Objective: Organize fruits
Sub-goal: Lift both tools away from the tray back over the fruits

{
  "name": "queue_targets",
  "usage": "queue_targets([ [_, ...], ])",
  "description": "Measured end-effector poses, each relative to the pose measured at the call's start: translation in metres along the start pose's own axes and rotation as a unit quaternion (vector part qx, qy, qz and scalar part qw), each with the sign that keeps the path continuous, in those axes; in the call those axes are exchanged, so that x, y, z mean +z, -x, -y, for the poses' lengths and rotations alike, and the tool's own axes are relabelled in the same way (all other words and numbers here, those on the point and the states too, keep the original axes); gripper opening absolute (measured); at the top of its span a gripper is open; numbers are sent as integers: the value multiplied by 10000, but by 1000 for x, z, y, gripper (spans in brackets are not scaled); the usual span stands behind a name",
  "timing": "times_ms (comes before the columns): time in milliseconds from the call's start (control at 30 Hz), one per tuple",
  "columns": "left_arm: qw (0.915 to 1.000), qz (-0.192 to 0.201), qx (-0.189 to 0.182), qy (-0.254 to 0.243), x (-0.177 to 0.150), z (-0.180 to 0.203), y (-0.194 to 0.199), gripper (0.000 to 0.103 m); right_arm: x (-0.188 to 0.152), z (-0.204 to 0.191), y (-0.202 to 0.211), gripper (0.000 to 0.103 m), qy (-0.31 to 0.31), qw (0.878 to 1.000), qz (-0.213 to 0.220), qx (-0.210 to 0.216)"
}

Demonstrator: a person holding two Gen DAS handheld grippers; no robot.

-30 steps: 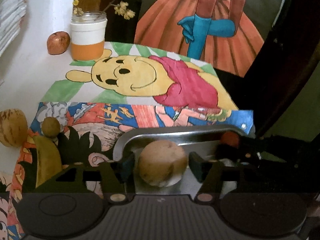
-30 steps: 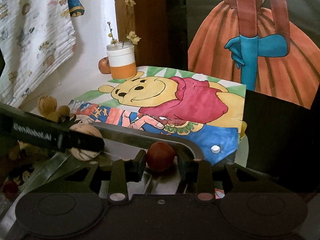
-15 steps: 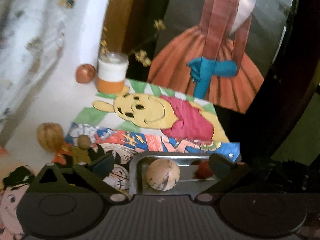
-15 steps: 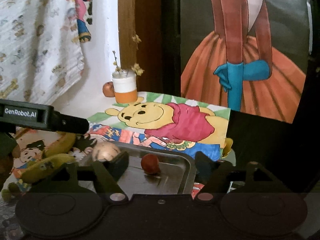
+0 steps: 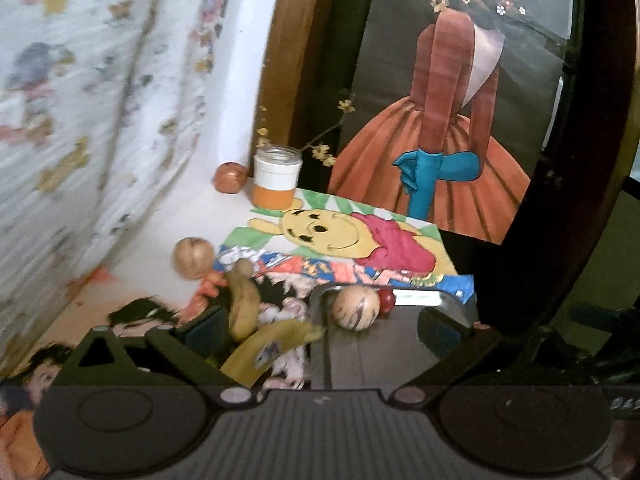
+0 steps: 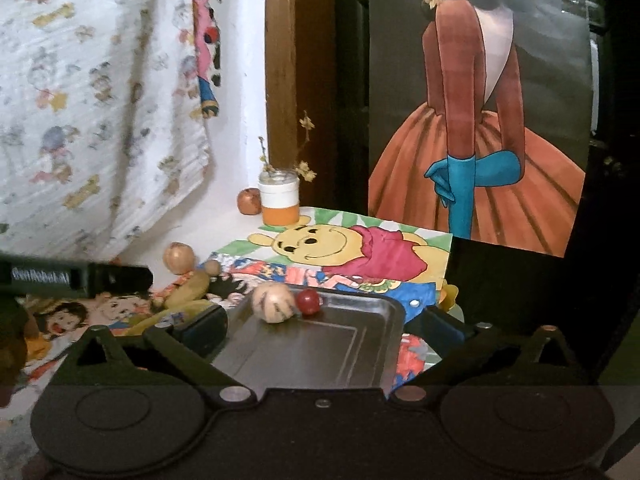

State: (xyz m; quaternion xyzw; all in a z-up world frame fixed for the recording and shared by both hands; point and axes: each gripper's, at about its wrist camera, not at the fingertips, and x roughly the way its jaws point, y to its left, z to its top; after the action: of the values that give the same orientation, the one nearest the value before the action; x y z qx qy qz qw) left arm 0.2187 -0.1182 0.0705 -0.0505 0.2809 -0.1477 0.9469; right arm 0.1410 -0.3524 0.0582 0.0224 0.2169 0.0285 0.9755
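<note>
Painted paper dominates: a tall poster of a figure in an orange skirt (image 6: pixel 480 184) stands upright at the back, and a printed cloth (image 6: pixel 92 100) hangs on the left. Coloured cartoon drawings (image 6: pixel 360 256) lie flat over the white tabletop (image 5: pixel 192 220). On them sits a metal tray (image 6: pixel 360 344), near the front.

The left gripper (image 5: pixel 318 330) is spread wide with nothing between its fingers; in its view, bananas and the tray edge lie below the gap. The right gripper (image 6: pixel 324 326) is also spread wide and empty, its jaws having just been opening, with the tray below them.

2 yellow bananas (image 5: pixel 264 348) lie just left of the tray. A white-and-orange jar (image 6: pixel 279 202) with dry twigs stands at the back corner. In the tray's far left corner rest a pale streaked round fruit (image 6: pixel 273 302) and, touching it, a small red fruit (image 6: pixel 308 301). Another pale round fruit (image 5: pixel 193 258) sits outside on the tabletop, and a reddish one (image 5: pixel 229 177) beside the jar.
</note>
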Motion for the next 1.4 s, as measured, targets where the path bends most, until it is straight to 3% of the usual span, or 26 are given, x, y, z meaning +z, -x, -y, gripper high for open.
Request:
queue_targets([
  [267, 9994, -193, 240, 166, -38, -13, 43, 103, -15, -26, 40, 102, -220, 9997, -51, -30],
  [433, 9988, -307, 332, 194, -54, -26, 60, 103, -29, -42, 50, 102, -311, 9988, -379, 10],
  [633, 9947, -603, 820, 136, -71, -41, 68, 103, -51, -66, 42, 102, -306, 9939, -1054, 86],
  [900, 9892, -906, 1139, 162, -90, -73, 75, 103, -78, -94, 27, 102, -119, 9824, -1837, 330],
  [1133, 9838, -1176, 1299, 371, -103, -93, 73, 103, -86, -117, 22, 102, 243, 9758, -2089, 603],
  [1400, 9821, -1261, 1383, 223, -109, -99, 70, 103, -89, -133, 11, 102, 547, 9691, -2291, 736],
])
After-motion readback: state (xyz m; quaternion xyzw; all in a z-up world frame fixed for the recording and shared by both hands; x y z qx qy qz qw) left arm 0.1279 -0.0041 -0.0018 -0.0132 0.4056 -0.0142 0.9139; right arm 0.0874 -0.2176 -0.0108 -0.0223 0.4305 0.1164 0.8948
